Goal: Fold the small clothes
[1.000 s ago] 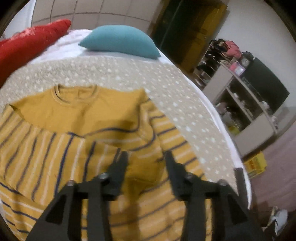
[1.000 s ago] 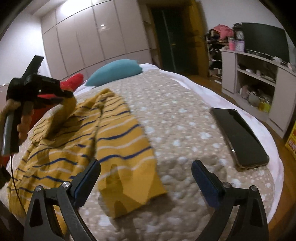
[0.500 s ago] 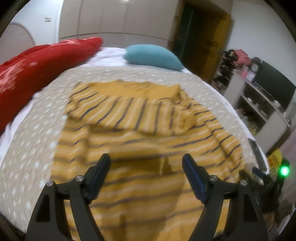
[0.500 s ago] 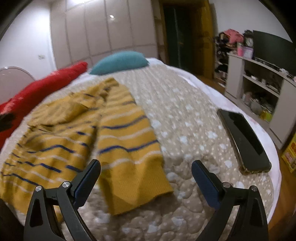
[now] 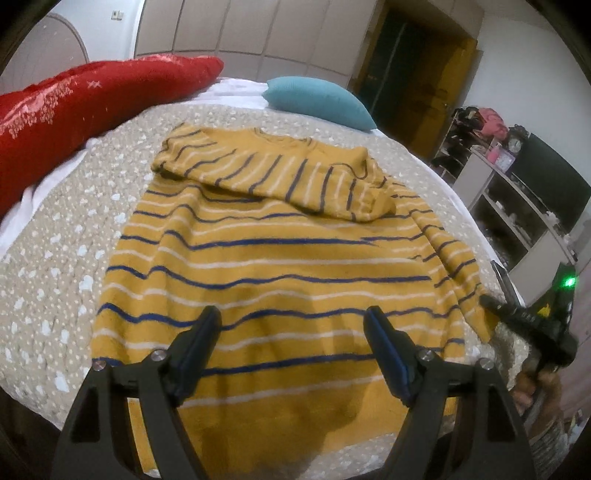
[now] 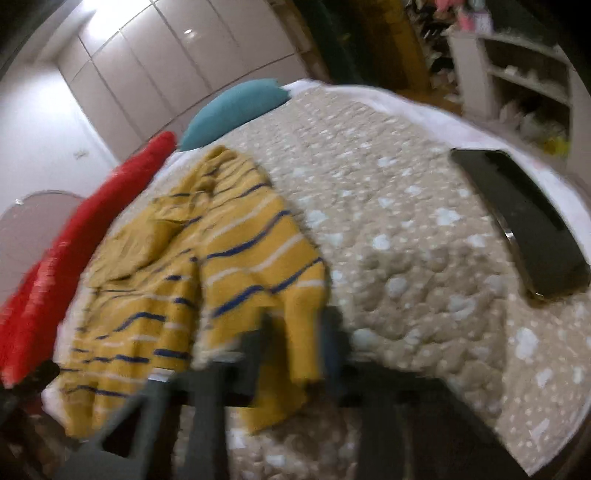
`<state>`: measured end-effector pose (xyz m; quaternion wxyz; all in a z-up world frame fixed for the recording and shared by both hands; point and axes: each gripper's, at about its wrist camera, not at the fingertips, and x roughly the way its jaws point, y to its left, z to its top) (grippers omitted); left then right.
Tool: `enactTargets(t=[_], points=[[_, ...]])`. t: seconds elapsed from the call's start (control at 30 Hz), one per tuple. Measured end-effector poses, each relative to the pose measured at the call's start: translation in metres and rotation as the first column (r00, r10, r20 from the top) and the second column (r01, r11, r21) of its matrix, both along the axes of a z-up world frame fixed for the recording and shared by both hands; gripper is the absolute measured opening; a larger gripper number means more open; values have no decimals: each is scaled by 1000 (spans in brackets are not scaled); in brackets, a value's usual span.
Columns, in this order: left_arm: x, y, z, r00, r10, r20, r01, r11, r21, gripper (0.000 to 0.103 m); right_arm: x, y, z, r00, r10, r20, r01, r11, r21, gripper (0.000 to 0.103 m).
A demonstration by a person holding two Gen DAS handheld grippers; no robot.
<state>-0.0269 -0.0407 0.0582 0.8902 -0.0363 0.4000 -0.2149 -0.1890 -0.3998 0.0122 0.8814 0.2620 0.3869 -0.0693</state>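
Spread flat across the quilted bed cover (image 5: pixel 48 258): a mustard-yellow sweater (image 5: pixel 280 266) with navy and white stripes, hem nearest the left wrist camera, neckline toward the far pillows. Folded inward across the chest, one sleeve (image 5: pixel 280 177), its stripes running crosswise to those of the body. Trailing down the other side toward the bed's edge, the second sleeve (image 5: pixel 458 266). Pinched at that sleeve's plain yellow cuff (image 6: pixel 295 332), the right tongs (image 6: pixel 295 343), fingers pressed together on the fabric in a motion-blurred right wrist view; seen from the left wrist camera as a black tool with a green light, gripped by a hand (image 5: pixel 535 384) at the frame's right edge. Hovering above the sweater's lower hem, the left tongs (image 5: pixel 291 332), spread wide, nothing between the blue-padded fingers (image 5: pixel 201 339). Beyond the neckline, a teal pillow (image 5: pixel 317 99) at the head of the bed; beside it, along the left side, a long red bolster (image 5: pixel 85 103) with a pale pattern. Lying on the bed cover well apart from the sweater, near the right-hand edge, a dark phone (image 6: pixel 524 225). Behind the bed, pale wardrobe doors (image 5: pixel 258 33) and a dark doorway (image 5: pixel 406 66); along the right wall, white open shelving (image 5: pixel 517 221) cluttered with small items.
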Motion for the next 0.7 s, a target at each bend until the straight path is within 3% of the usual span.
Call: enactTargets(t=[0.13,0.27,0.37,0.5,0.7], points=[[0,8,6,999,21,30,-21,1000,3,78,-3,-32,42,996,-77,45,82,989,-127,9],[14,16,7,999,38,33,-38,999,-5,78,-4,-90,80,960,-275,55,280,931,-232,9],[31,17,13,997,43,62,-42,999,-21,78,2,-111,94,935,-354,30,349,900,-260,9],[56,21,22,994,52,93,-47,997,-56,78,13,-91,116,942,-336,25,330,908,-259,9],[88,49,27,990,80,118,-62,987,-151,79,83,1,149,991,-130,29,133,960,-246,9]])
